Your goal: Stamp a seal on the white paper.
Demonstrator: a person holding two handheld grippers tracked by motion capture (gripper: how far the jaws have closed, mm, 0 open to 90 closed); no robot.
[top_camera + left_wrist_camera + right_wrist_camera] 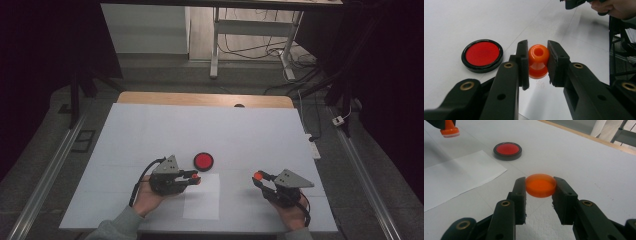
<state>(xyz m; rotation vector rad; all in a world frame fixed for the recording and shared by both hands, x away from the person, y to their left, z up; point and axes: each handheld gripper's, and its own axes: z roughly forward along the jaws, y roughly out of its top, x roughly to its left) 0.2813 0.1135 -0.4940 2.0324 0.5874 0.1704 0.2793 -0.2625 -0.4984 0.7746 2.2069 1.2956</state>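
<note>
A: Nearest the lens in the left gripper view we note the left tool [537,62], its jaws pressed on either side of an orange stamp [538,61]. The knob end with its hole faces the camera.

B: Confirmed in the high view: left tool [192,177] gripping the stamp [195,178], held above the white sheet of paper [202,197] on the surface [150,130]. In the right gripper view we see the stamp [449,130] with its flat pale face pointing down, clear of the paper [456,175].

A: Right tool [540,187]: jaws closed on an orange round cap [540,185], clamped at its rim, its flat top turned up toward the lens.

B: We log the same from above, right tool [260,179] with the cap [258,176] at its tip, well apart from the left tool, off the sheet's right edge.

A: Ink pad [203,161]: round, black rim, red centre. It rests on the surface just beyond the sheet, near the left tool's tip.

B: In the left gripper view the pad [482,55] lies left of the jaws, not touching them. Whether the cap touches the surface, we cannot tell.
</note>
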